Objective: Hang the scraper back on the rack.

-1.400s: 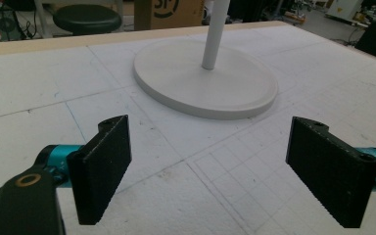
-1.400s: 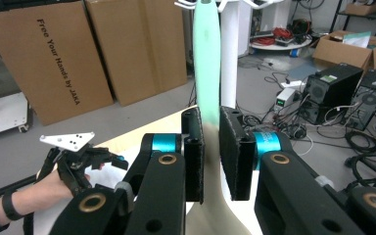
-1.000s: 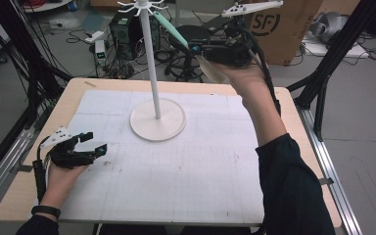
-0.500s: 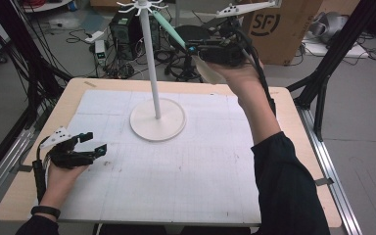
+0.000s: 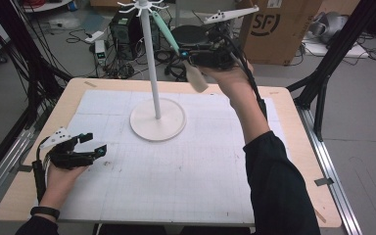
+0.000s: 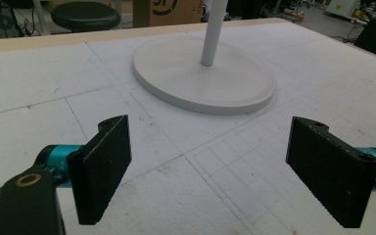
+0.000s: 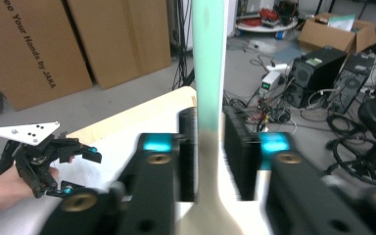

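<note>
The right gripper (image 5: pixel 192 55) is raised above the far side of the table (image 5: pixel 293 161), beside the upper part of a white stand (image 5: pixel 150 73), and its jaws are closed on a long utensil (image 5: pixel 174 41) with a mint-green handle and a beige, spatula-like blade. In the right gripper view the utensil (image 7: pixel 208 98) runs straight up between the two black jaws, the green handle extending beyond them and the beige blade widening at the bottom of the view. In the high view the handle slants up toward the hooks at the stand's top; contact with a hook cannot be confirmed. The stand's round white base (image 5: pixel 157 120) sits on a white gridded mat (image 5: pixel 176 176) covering the tabletop. The left gripper (image 5: pixel 90 147) rests low over the near left part of the mat, well apart from the stand, jaws spread wide and holding nothing; the left gripper view shows bare mat between its jaws and the base (image 6: pixel 205 78) ahead. A cardboard box (image 5: pixel 274 29) stands on the floor beyond the table.
</note>
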`<state>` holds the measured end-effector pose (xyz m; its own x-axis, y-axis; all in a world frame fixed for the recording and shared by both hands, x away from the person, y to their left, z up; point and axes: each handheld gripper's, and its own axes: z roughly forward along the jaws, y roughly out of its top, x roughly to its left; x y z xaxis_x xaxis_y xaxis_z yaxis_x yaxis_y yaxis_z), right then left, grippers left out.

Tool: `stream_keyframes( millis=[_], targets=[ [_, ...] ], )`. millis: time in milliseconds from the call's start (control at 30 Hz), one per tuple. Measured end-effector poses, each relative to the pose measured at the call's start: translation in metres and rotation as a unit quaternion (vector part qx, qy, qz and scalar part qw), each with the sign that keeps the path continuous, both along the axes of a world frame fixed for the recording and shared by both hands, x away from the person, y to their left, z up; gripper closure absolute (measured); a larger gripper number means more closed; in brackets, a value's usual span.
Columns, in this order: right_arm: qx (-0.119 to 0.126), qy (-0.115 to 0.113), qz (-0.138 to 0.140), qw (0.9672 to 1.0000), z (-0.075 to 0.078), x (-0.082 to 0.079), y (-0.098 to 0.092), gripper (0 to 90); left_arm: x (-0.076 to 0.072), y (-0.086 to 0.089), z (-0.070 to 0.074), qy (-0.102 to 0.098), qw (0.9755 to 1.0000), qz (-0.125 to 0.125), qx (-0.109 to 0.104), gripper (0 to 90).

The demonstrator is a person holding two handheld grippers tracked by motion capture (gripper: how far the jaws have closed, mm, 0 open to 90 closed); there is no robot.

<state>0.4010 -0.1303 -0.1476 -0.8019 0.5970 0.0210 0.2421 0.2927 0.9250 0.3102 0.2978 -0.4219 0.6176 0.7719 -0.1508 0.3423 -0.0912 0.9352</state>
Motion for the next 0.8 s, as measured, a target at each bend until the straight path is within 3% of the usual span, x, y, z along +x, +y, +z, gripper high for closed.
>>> stream_keyframes(
  millis=[167,367,533,633,800],
  targets=[
    [-0.007,-0.01,0.009,0.9999,-0.013,-0.002,-0.009,52.8,-0.001,0.001,-0.001,0.003,1.0,-0.001,0.002,17.5],
    [0.007,-0.011,0.024,0.9996,-0.042,-0.014,-0.04,39.0,-0.003,0.002,-0.002,0.004,0.9999,-0.001,0.01,17.5],
    [0.012,-0.01,0.025,0.9995,-0.081,-0.033,-0.072,31.6,-0.004,0.002,-0.002,0.007,0.9999,0.004,0.012,17.5],
    [0.005,-0.013,0.02,0.9997,-0.112,-0.045,-0.093,29.2,-0.006,0.002,-0.002,0.007,0.9999,0.005,0.012,17.5],
    [0.009,0.008,-0.002,0.9999,-0.16,-0.062,-0.126,25.1,-0.008,0.003,-0.002,0.008,0.9999,0.007,0.011,17.5]
  ],
)
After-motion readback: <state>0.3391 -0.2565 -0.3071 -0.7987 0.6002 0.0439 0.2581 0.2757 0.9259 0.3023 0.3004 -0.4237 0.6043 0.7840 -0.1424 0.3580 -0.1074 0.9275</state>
